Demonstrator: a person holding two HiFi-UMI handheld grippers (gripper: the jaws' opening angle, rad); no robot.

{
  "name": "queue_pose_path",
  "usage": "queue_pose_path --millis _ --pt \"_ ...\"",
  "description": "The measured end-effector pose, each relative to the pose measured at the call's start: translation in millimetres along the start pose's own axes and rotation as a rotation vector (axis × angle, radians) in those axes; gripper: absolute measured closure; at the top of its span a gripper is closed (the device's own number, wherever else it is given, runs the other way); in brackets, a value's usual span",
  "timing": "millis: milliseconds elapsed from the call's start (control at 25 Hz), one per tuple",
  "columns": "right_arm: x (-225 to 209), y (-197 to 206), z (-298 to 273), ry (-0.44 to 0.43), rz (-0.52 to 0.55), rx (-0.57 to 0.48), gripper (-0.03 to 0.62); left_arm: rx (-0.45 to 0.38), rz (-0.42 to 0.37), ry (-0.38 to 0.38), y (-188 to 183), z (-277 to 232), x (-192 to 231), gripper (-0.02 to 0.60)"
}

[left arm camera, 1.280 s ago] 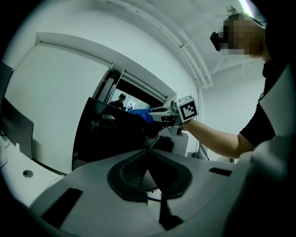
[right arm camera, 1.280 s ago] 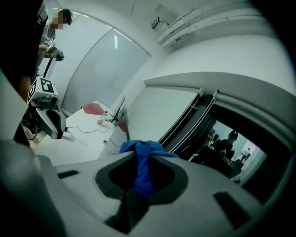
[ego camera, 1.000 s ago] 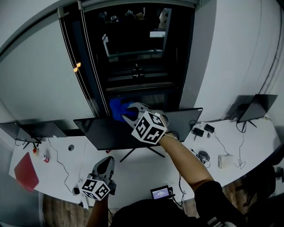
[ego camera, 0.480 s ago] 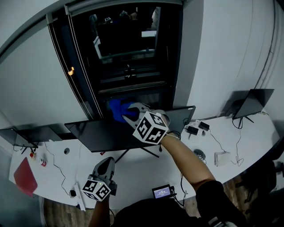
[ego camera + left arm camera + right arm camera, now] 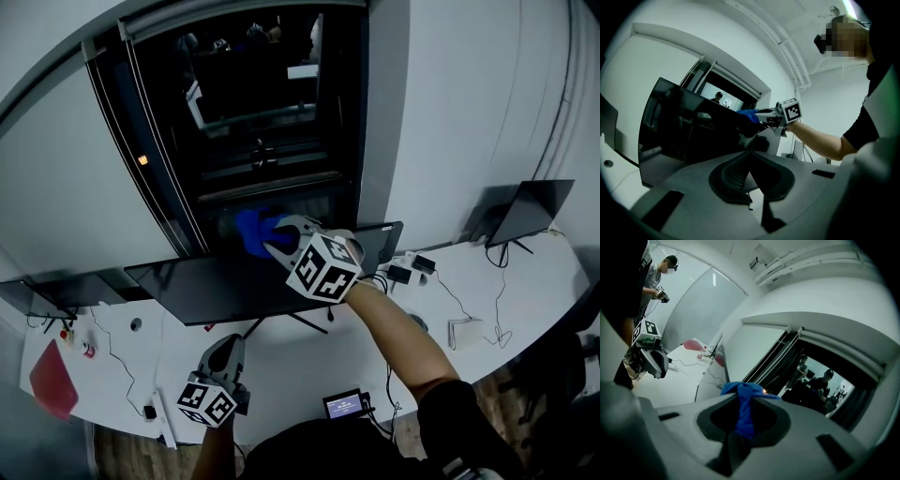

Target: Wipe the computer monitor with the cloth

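Note:
A wide dark computer monitor stands on the white desk; the left gripper view shows it too. My right gripper is shut on a blue cloth held at the monitor's top edge, right of middle. The cloth is pinched between the jaws in the right gripper view and shows as a blue wad in the left gripper view. My left gripper hovers low over the desk in front of the monitor, its jaws together with nothing between them.
A red folder lies at the desk's left end. Cables, small adapters and a white box sit to the right. Another monitor stands far right; a small screen device lies near the front edge. A dark window is behind.
The view has shifted, so the monitor and desk sit further left in the picture. My right gripper still holds the cloth at the monitor's top edge. The left gripper has hardly moved.

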State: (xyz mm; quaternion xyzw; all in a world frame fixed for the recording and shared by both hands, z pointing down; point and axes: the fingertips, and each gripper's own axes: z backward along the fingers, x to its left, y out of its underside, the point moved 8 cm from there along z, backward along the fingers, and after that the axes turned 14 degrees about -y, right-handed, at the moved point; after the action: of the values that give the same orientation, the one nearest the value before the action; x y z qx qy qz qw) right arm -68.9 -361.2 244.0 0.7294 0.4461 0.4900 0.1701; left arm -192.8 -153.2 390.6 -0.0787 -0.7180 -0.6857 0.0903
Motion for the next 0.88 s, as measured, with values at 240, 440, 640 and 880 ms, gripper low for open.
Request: queue_pose_path --millis 240,440,640,880 --pt "-3 14 15 0.008 -0.005 0.01 0.533 0.012 -0.005 0.001 0 -4 -9 0.588" --pt "-5 24 29 0.023 -0.001 0.02 0.533 0.015 -0.014 0.012 2 -8 -15 0.588" --pt "-6 36 42 0.043 -0.006 0.043 0.533 0.019 -0.015 0.023 4 -12 -23 0.588" --pt "-12 57 65 0.078 -0.055 0.061 0.533 0.023 -0.02 0.045 5 -18 -33 0.588"
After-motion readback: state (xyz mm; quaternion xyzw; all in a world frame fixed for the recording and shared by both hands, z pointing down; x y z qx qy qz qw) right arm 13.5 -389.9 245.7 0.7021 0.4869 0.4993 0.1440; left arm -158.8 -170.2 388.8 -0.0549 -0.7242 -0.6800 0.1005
